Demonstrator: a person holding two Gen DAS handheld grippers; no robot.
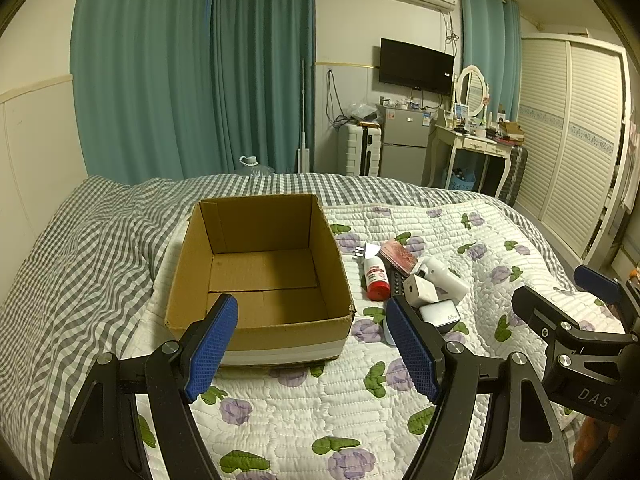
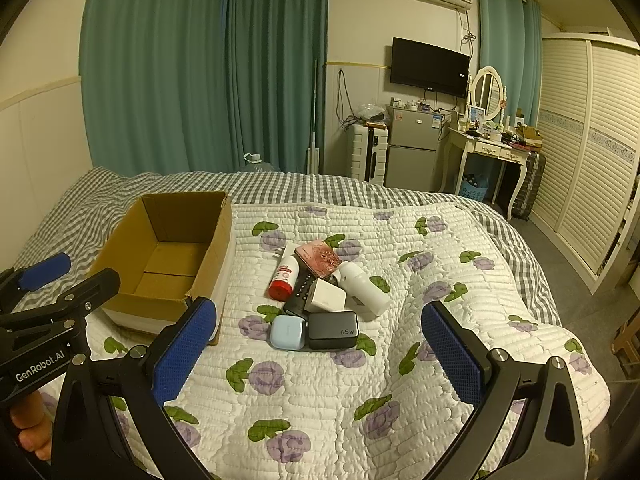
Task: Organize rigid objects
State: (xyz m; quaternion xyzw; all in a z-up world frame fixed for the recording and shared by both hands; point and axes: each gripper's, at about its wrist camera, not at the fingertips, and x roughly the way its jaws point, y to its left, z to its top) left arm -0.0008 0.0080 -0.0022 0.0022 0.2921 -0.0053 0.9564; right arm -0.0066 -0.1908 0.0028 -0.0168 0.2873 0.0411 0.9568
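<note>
1. Fingers (image 1: 212,350) of the left gripper (image 1: 312,356) are spread wide and hold nothing; they hover at the lower middle of the left view, just in front of the cardboard box (image 1: 260,264).
2. Fingers (image 2: 452,352) of the right gripper (image 2: 316,354) are likewise spread and empty, low in the right view, aimed at the pile.
3. Nothing shows inside the box, so sorting looks not yet begun.
4. All the items lie heaped on the flowered quilt (image 2: 400,360) at mid-frame, beside the box: red-capped bottle (image 2: 285,276); pink wallet (image 2: 320,258); white charger (image 2: 327,295); black charger (image 2: 333,330); blue case (image 2: 287,332); white bottle (image 2: 366,290); a dark remote (image 2: 298,296) underneath.
5. Every piece, I judge, is left to move.
</note>
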